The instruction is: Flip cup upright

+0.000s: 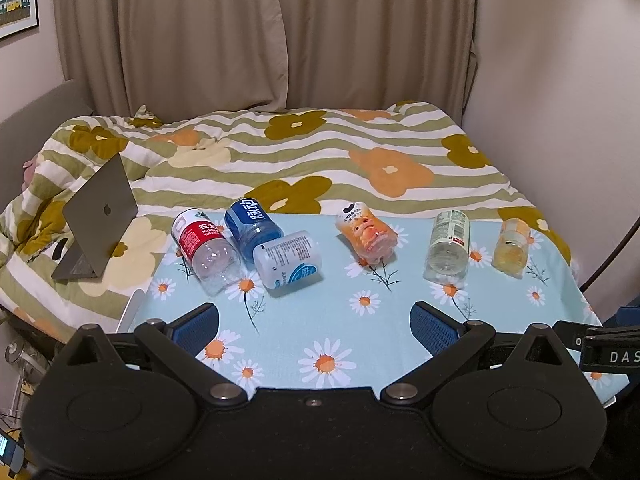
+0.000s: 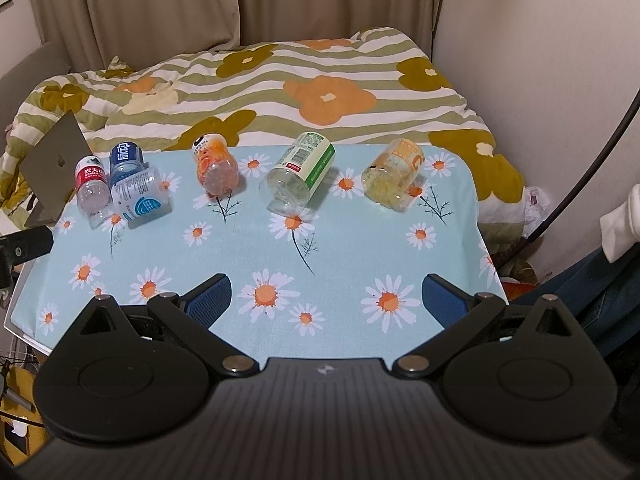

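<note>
Several cut-bottle cups lie on their sides along the far edge of the daisy tablecloth (image 1: 320, 320): a red-label cup (image 1: 202, 250), a blue-label cup (image 1: 252, 226), a white-and-blue cup (image 1: 288, 260), an orange cup (image 1: 370, 238), a green-label cup (image 1: 448, 250) and a yellow cup (image 1: 512, 248). The right wrist view shows them too: the orange cup (image 2: 214, 168), the green-label cup (image 2: 298, 178), the yellow cup (image 2: 394, 174). My left gripper (image 1: 314, 322) and right gripper (image 2: 326, 298) are open, empty and well short of the cups.
A grey laptop (image 1: 98, 218) stands half open at the table's left edge. A bed with a flowered quilt (image 1: 320, 152) lies behind the table, with curtains and a wall beyond. A dark cable (image 2: 592, 168) runs down at the right.
</note>
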The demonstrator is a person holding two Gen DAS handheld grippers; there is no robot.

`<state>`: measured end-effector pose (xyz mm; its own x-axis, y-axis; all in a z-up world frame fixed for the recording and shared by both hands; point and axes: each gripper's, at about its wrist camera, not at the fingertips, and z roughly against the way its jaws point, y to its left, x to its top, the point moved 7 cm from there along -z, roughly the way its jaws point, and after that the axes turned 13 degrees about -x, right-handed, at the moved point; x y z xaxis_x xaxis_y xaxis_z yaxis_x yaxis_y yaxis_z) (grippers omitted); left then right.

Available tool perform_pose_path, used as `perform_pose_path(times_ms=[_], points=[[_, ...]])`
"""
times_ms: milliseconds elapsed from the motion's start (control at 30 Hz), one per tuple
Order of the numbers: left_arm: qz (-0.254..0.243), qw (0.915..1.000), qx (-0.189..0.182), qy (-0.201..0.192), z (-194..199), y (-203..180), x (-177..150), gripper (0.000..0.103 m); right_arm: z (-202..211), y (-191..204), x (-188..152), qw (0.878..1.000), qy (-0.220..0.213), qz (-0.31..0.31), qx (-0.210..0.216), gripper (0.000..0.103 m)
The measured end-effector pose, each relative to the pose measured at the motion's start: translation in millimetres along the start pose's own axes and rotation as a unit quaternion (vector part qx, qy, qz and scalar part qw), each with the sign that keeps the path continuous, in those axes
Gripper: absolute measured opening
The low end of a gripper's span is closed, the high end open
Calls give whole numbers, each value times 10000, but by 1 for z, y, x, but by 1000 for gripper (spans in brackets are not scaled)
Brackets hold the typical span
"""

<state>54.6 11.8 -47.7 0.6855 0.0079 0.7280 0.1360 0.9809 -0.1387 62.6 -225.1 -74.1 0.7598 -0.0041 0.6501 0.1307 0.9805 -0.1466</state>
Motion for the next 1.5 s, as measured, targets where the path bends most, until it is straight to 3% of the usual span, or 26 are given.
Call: perform_pose_path(times_ms=[567,833,1067,1367,1500], points=[[84,9999,49,49,-1,-2,-3,103,-1,-1,1,9999,64,10,94,103],[291,9993,137,173,-14,-23,10,103,-10,-27,17,9996,99,-50,243,103],[396,9986,189,310,-48,-46,29,103,-36,-49,34,9988,162,173,436,103],[595,9965,-94,575,-110,-47,68,103,-79,-56,48,9966,612,397,388,103],[663,9942,-286,791,-148,-41,83,103,-92,-55,54,9966,706,166,381,103]])
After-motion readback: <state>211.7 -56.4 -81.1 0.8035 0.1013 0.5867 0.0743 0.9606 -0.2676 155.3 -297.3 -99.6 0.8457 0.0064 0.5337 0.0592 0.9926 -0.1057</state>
